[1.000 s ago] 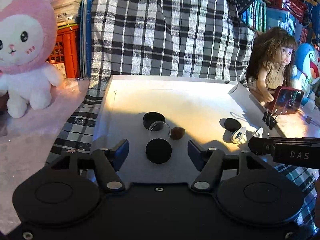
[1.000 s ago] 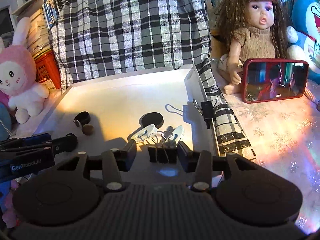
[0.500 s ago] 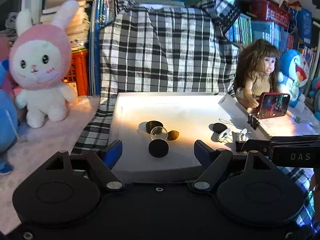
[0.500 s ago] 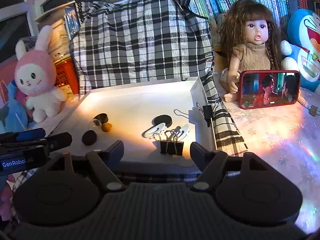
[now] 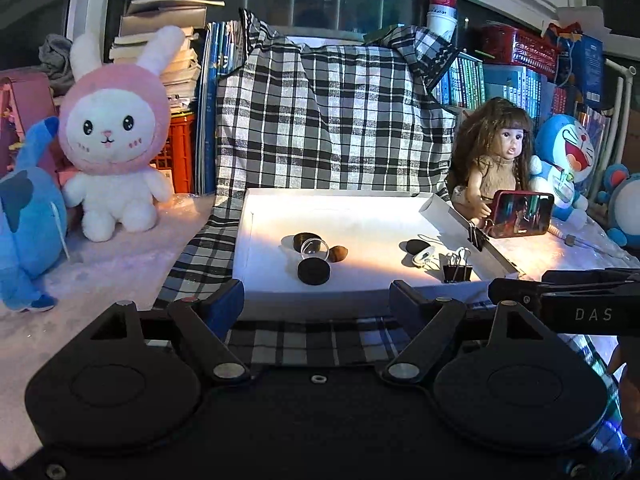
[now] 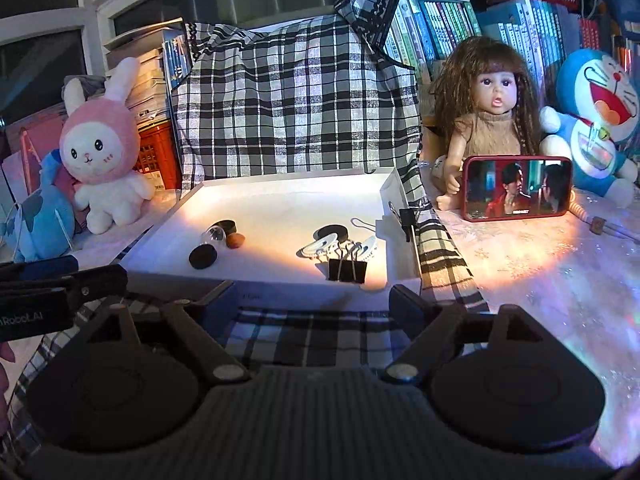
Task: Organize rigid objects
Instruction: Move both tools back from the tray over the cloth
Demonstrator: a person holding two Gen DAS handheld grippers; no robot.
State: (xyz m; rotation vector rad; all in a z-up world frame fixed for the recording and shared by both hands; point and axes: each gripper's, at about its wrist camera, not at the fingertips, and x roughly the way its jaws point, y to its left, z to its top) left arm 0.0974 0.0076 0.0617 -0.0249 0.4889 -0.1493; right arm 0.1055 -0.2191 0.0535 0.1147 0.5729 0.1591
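Black binder clip [image 6: 347, 270] stands in near right corner of white tray [image 6: 280, 200], handles up, beside white clips [image 6: 320, 247].
Right gripper [image 6: 312, 300] nearer, straight behind it, jaws opening wide, nothing between.
Left gripper [image 5: 316, 300] wide, empty, faces black lid [image 5: 314, 271].
Tray's near wall between; centre free.

Each gripper is built from matte black plastic, with two rounded lobes and silver screw heads at the finger pivots. The left gripper [image 5: 316, 300] carries blue-padded fingers [image 5: 226, 306]. White lettering ("DAS") is printed on the right gripper [image 5: 576, 308], at the frame's right edge.
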